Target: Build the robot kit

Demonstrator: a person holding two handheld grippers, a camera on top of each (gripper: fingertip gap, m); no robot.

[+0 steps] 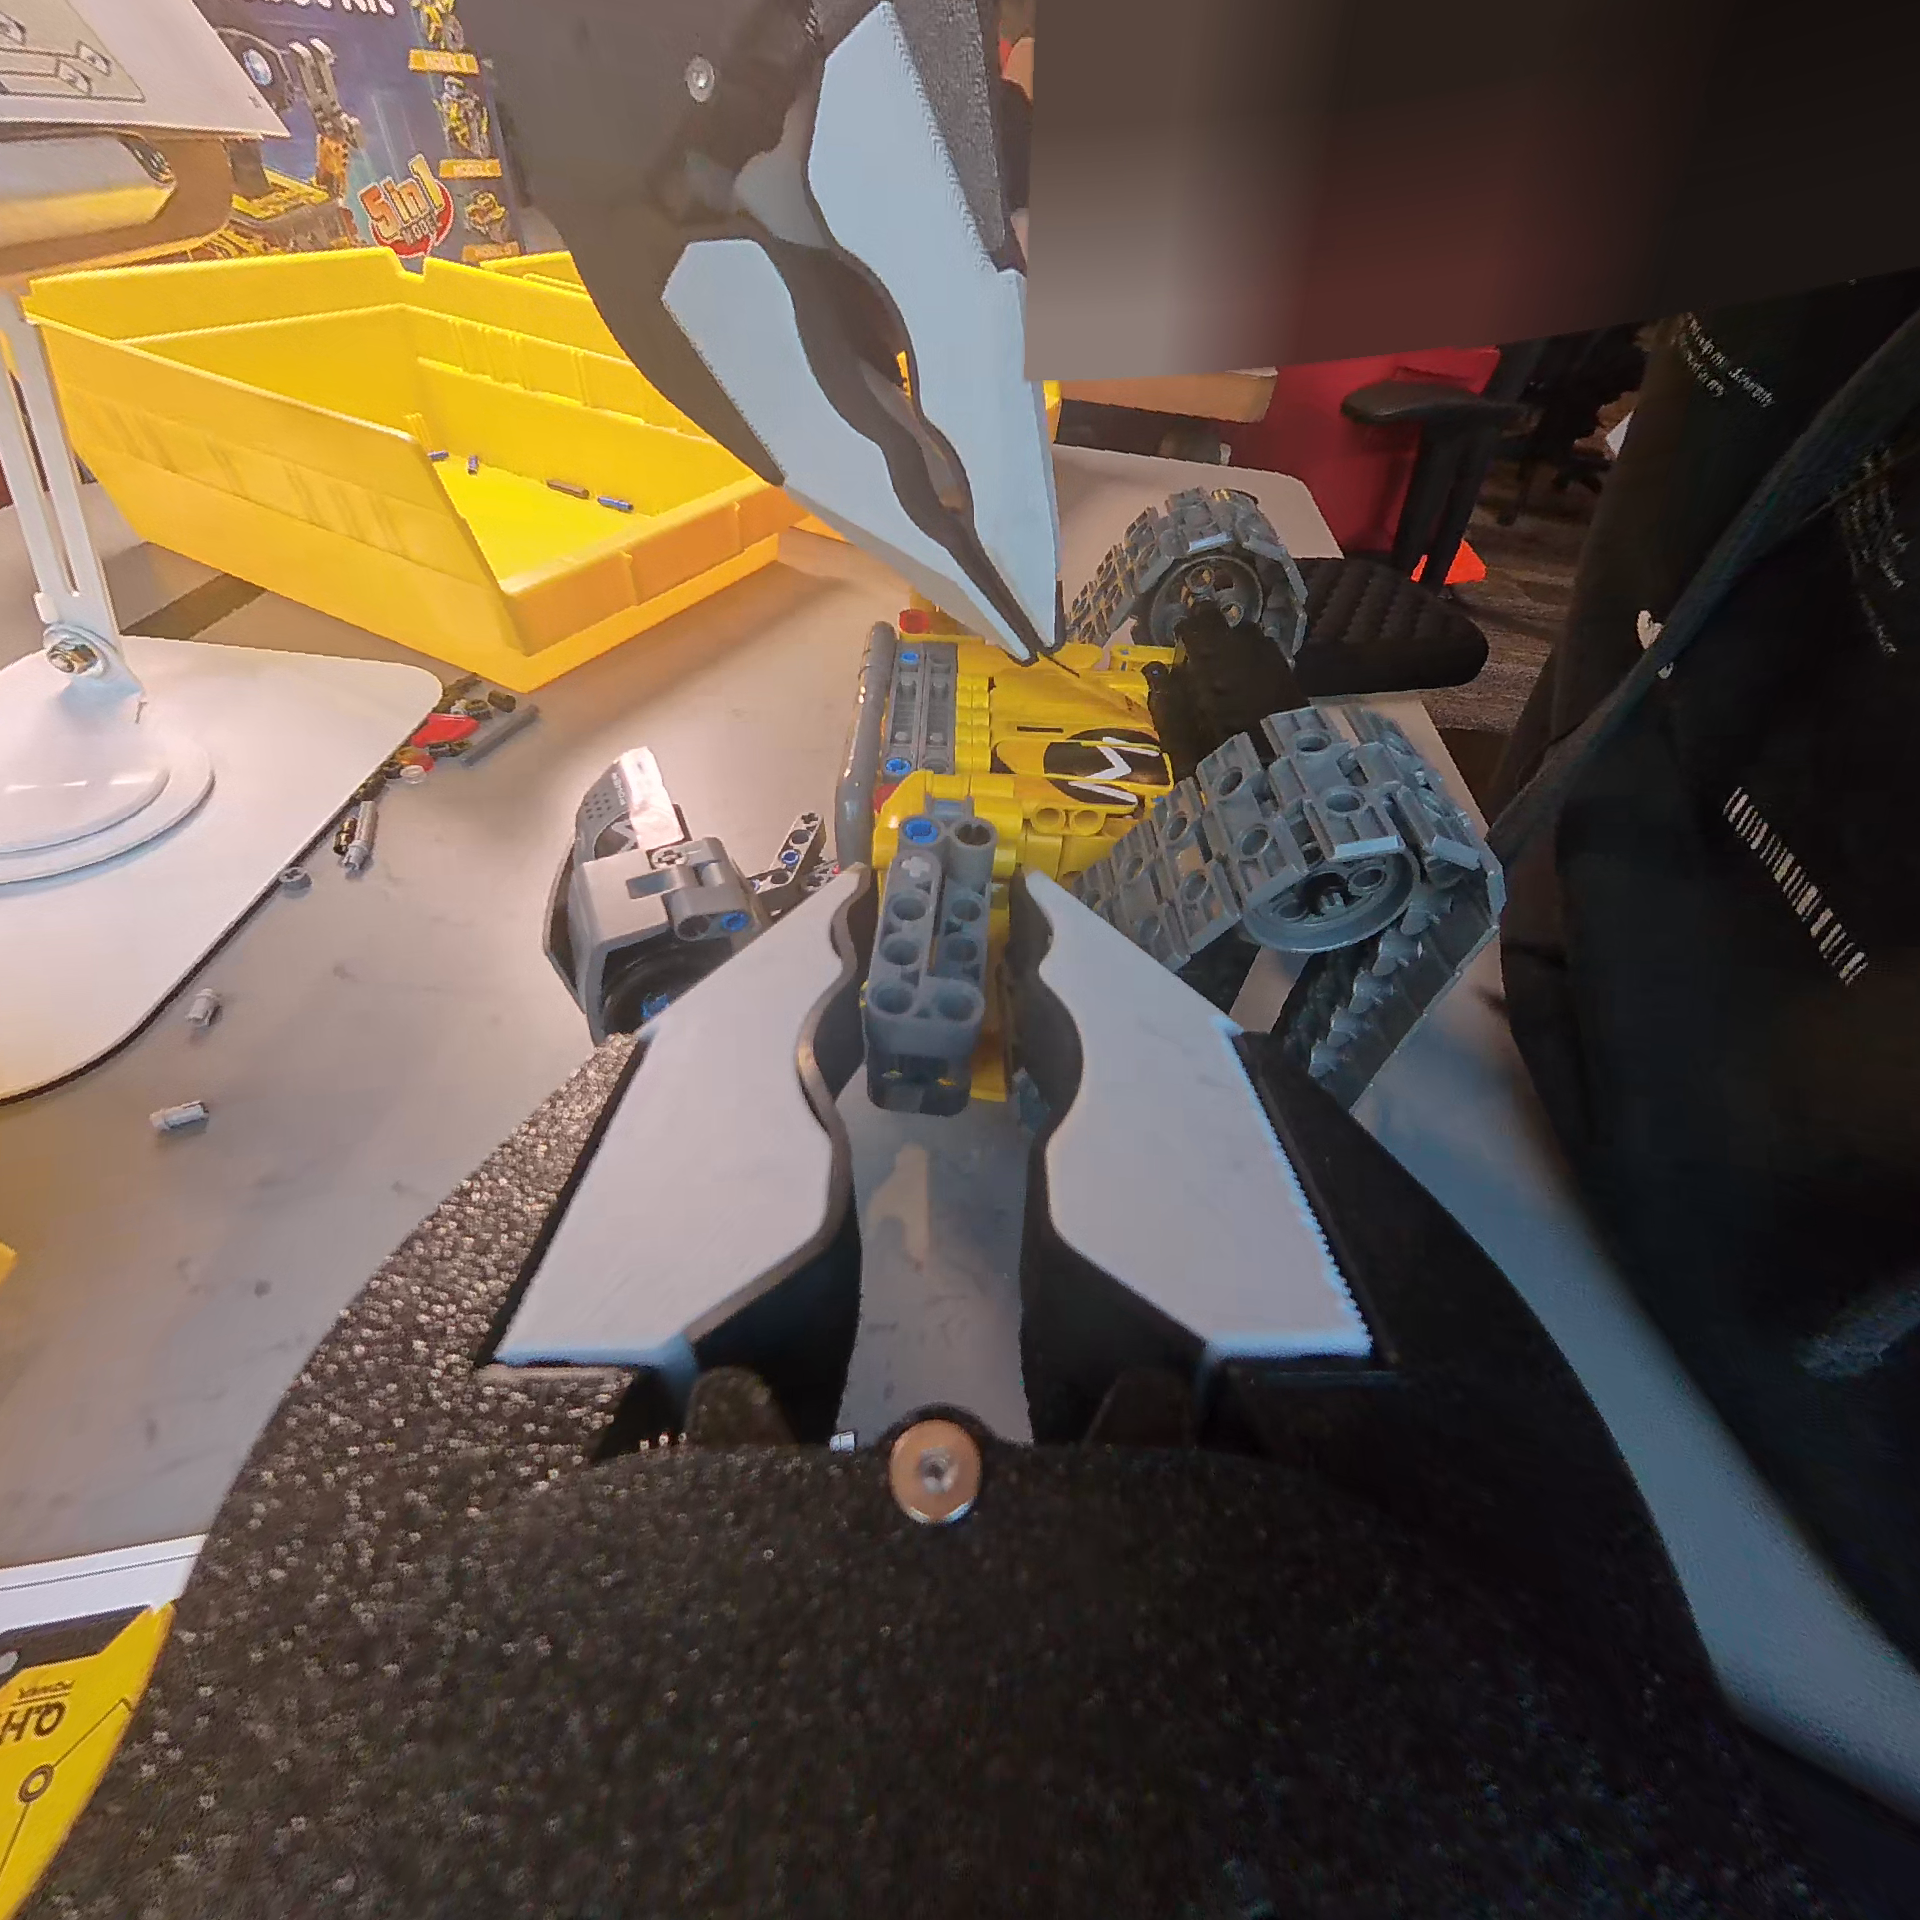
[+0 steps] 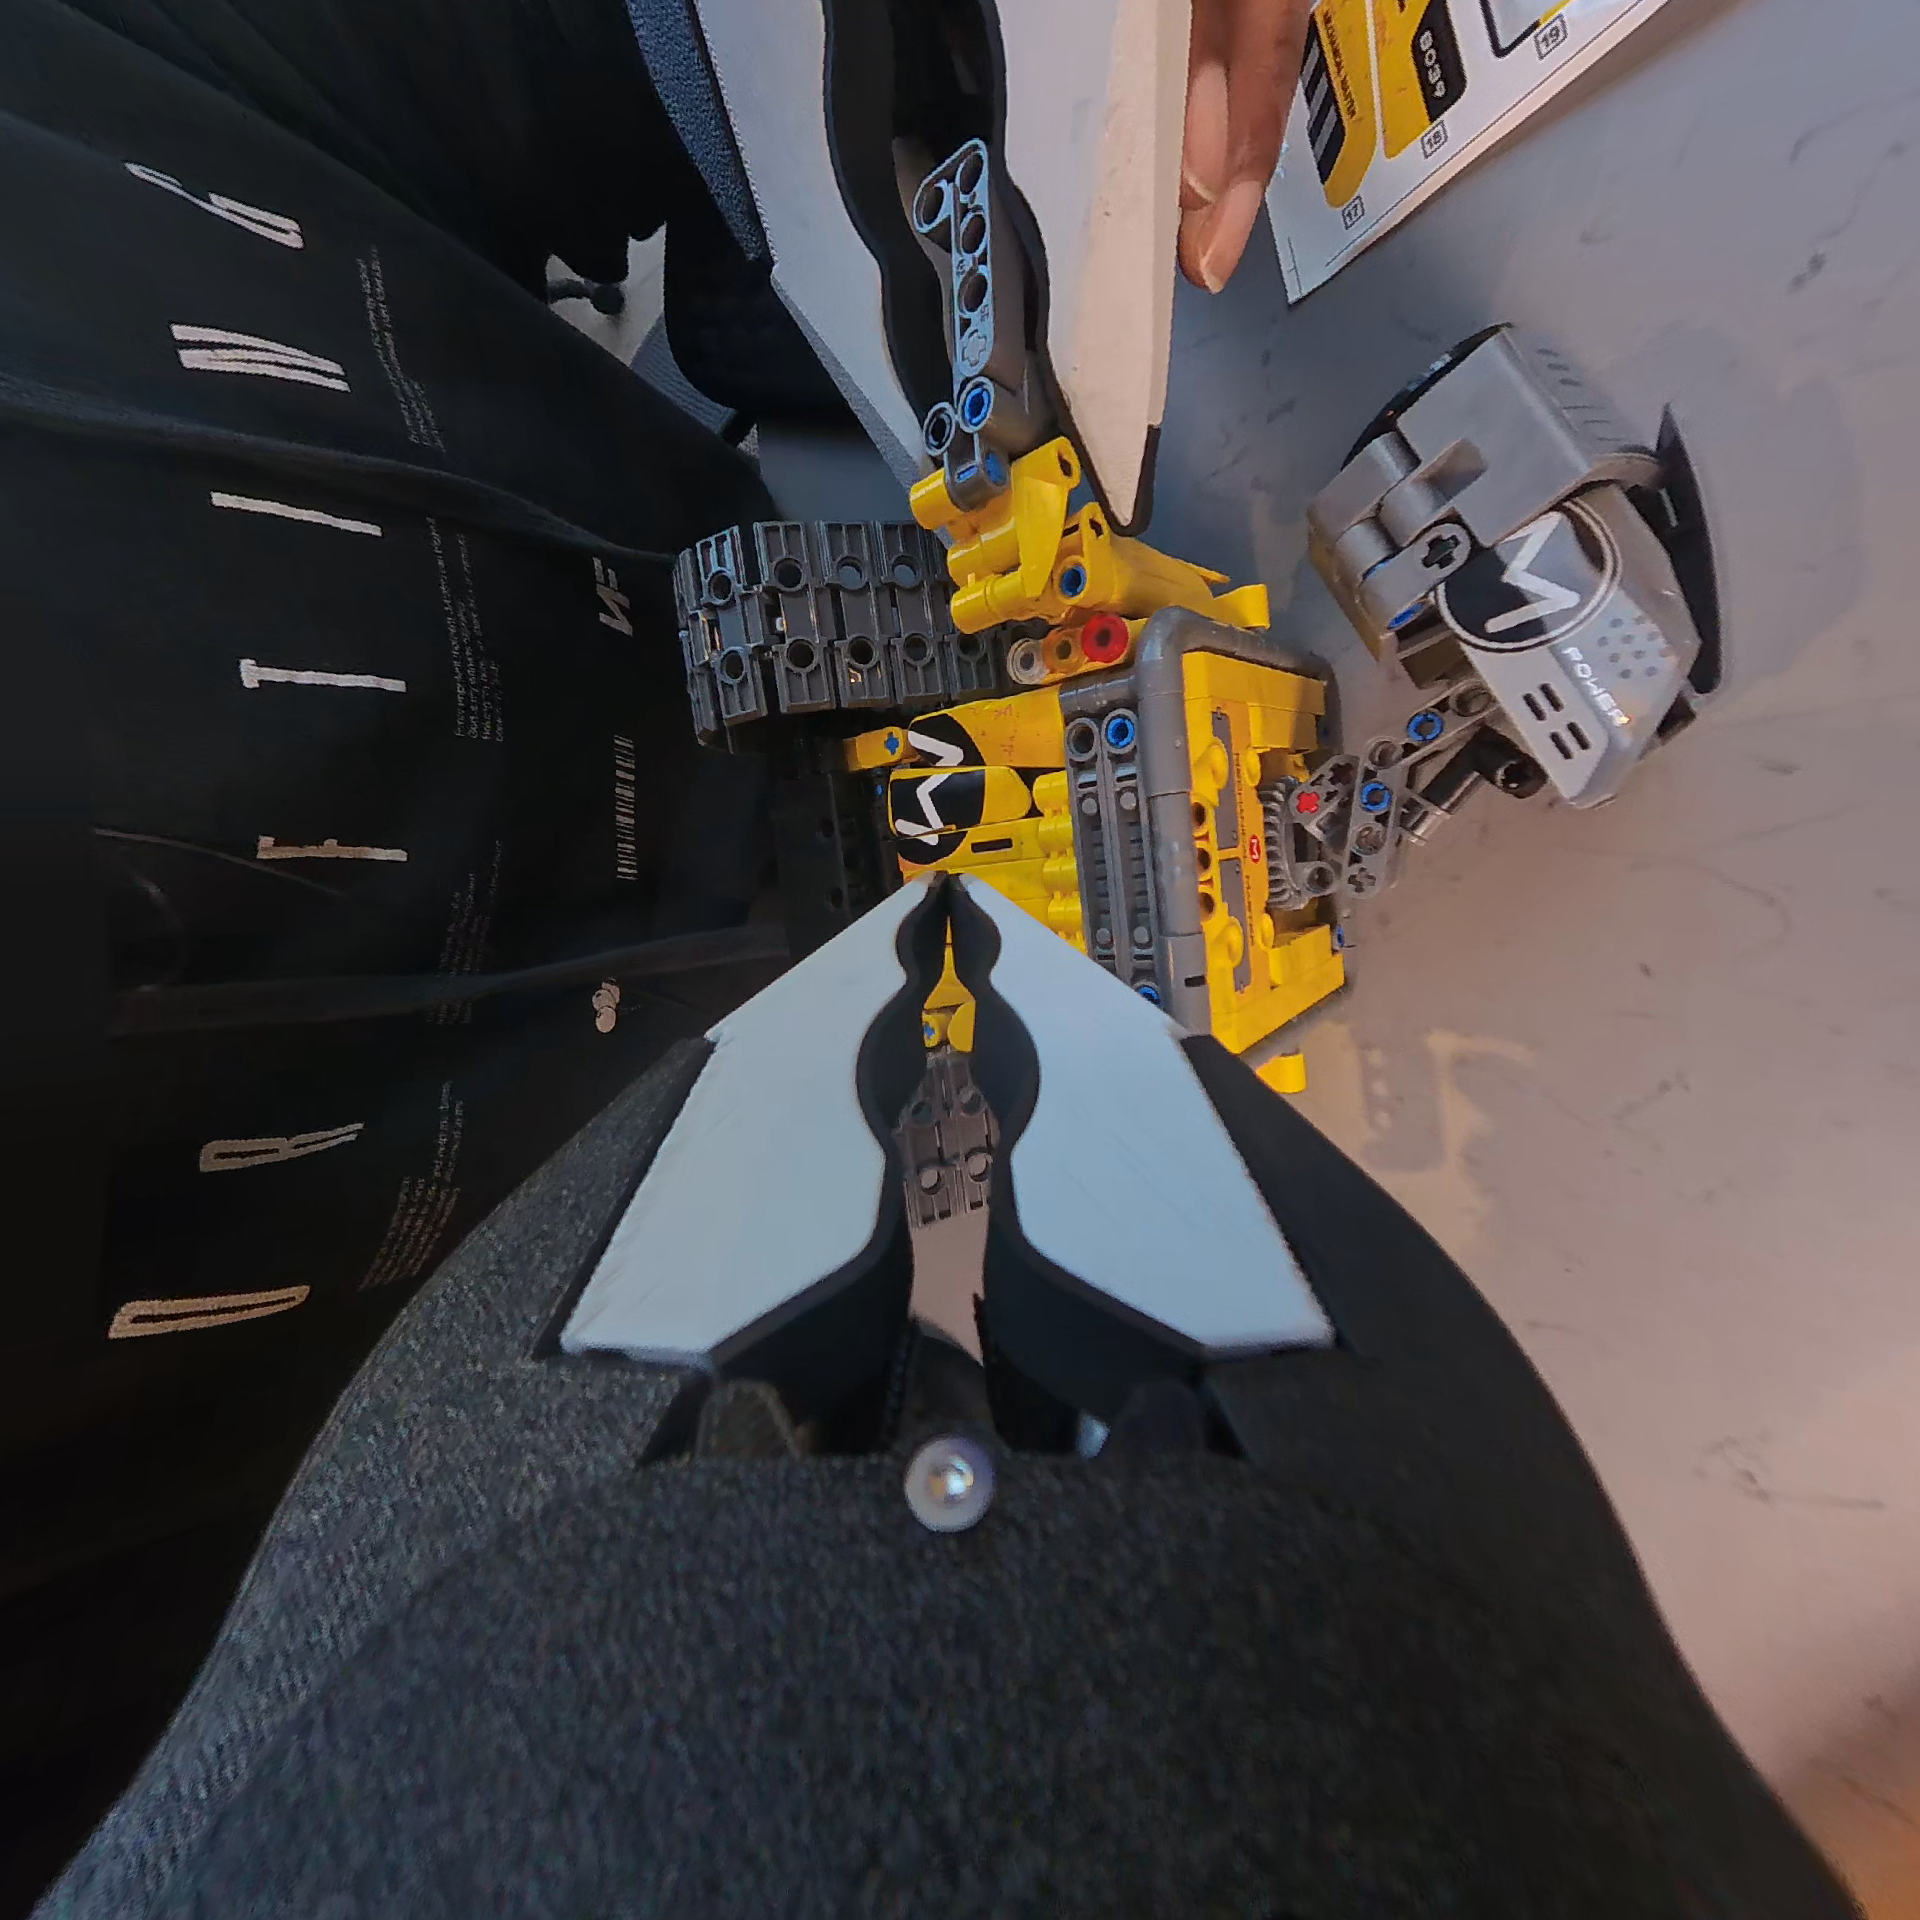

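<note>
Model: a yellow tracked model [image 1: 1039, 727] lay at the centre of the left wrist view, on the grey table [image 1: 312, 1091] near its edge.
Tracks: grey link tracks [image 1: 1320, 821] ran round wheels on the model's right in that view.
Grey beam arm: a grey beam arm [image 1: 925, 935] stuck out from the model toward the lower centre of the frame.
Left gripper: the left gripper [image 1: 940, 894] had a finger on each side of the beam arm and appeared to pinch it.
Right gripper: the right gripper [image 2: 940, 883] had its tips pressed together on the model's yellow top. Whether something thin sat between them could not be told.
Build state: the model looked partly assembled, with parts lying loose around it.
Power unit: a grey power unit [image 2: 1507, 582] lay just beside the model at the upper right of the right wrist view. Thin link pieces sat between them, but any joint was unclear.
Loose pieces: small pieces [image 1: 457, 727] were scattered at centre left of the left wrist view.
Bins: yellow bins [image 1: 312, 436] stood at the upper left, with a few pins inside.
Lamp base: a white lamp base [image 1: 94, 769] sat at the left edge.
Sheet: a printed sheet [image 2: 1455, 104] lay at the top right, beside a person's finger [image 2: 1226, 156].
Garment: a dark garment [image 2: 312, 727] filled the left side.
</note>
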